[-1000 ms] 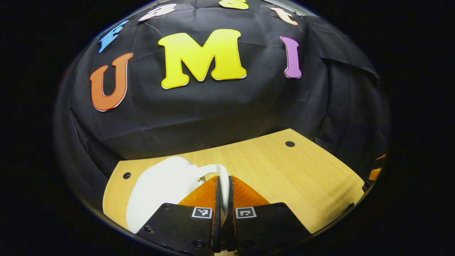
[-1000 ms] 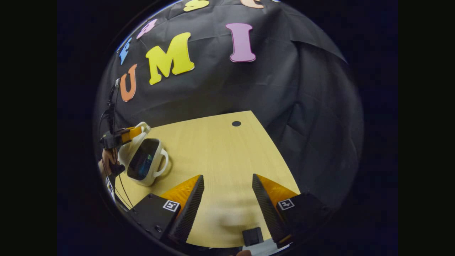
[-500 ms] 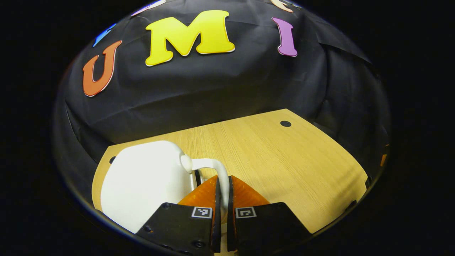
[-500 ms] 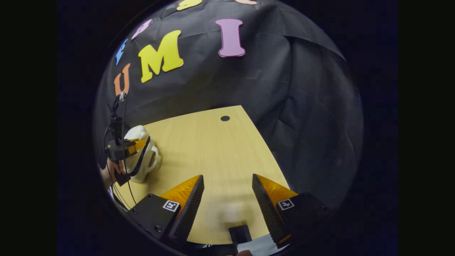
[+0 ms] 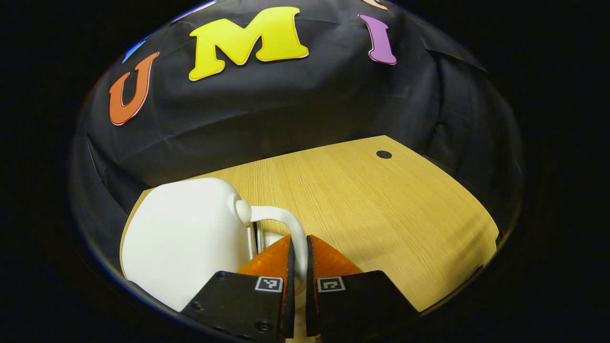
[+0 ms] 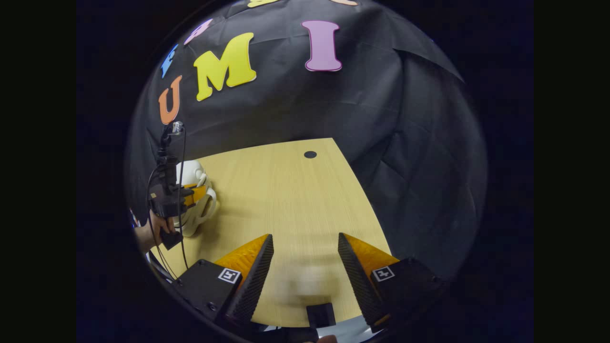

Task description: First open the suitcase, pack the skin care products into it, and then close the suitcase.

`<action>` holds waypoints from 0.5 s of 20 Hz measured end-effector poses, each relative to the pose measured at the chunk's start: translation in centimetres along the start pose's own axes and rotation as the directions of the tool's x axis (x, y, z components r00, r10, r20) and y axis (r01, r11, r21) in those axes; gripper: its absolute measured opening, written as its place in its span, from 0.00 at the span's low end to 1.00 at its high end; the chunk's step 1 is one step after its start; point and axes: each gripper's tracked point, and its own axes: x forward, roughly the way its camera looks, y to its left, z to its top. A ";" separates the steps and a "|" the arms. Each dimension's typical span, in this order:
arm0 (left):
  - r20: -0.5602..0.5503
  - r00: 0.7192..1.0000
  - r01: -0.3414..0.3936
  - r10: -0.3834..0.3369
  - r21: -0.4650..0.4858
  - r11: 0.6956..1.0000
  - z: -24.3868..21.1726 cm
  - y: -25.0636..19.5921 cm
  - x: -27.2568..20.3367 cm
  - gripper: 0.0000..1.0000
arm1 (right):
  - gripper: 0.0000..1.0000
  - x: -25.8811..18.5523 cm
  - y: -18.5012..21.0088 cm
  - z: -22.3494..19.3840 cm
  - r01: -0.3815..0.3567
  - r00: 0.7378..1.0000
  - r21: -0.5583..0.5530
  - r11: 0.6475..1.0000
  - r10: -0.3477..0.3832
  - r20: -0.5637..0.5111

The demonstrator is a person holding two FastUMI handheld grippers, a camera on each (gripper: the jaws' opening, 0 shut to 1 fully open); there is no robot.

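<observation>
Holding the handle of the suitcase between its two fingers, the left gripper is closed down to a thin slot, the white loop of the handle running through that slot. Both fingers appear to press on the loop, though the contact itself is partly hidden

Suitcase: small, white, rounded shell, on the table at its left near corner. In the left gripper view the shell lies to the left of the fingers and just ahead; the handle arches from the shell's right edge over to the fingertips. A dark seam shows beside the handle root, so the two halves look nearly or fully together; whether latched, cannot tell

In the right gripper view the suitcase sits far to the left, with the left gripper and a hand on it. The right gripper is spread wide with nothing between its fingers, over bare table, well apart from the case

Key relation: the handle is on the case's side toward the right gripper, shell beyond it to the left. Left hand is on it; right is the far one

Judgement: closing step looks near done or just done. No skin care products visible outside. Any pull on the handle would drag the light shell rather than seat the lid
</observation>
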 end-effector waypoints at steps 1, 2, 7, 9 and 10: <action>-0.010 1.000 0.020 -0.021 -0.017 1.000 -0.4 -0.4 0.2 0.15 | 0.81 0.0 0.1 0.1 -0.002 1.000 -0.003 1.000 0.002 0.001; -0.024 0.999 0.030 -0.030 -0.040 0.999 -0.7 -0.6 0.2 0.18 | 0.81 0.0 0.2 0.3 -0.004 1.000 -0.007 1.000 0.004 0.004; 0.006 0.999 0.039 -0.038 -0.094 0.995 -0.2 -1.5 -1.1 0.58 | 0.81 -0.4 0.9 0.9 -0.019 1.000 -0.026 0.999 0.020 0.020; 0.032 0.999 0.042 -0.039 -0.090 0.995 0.8 -1.6 -2.2 0.74 | 0.81 -0.5 1.7 1.6 -0.035 0.999 -0.050 0.998 0.037 0.038; 0.056 0.998 0.037 -0.032 -0.092 0.995 1.6 -1.5 -2.8 0.70 | 0.81 -0.5 2.2 2.2 -0.045 0.998 -0.063 0.997 0.048 0.050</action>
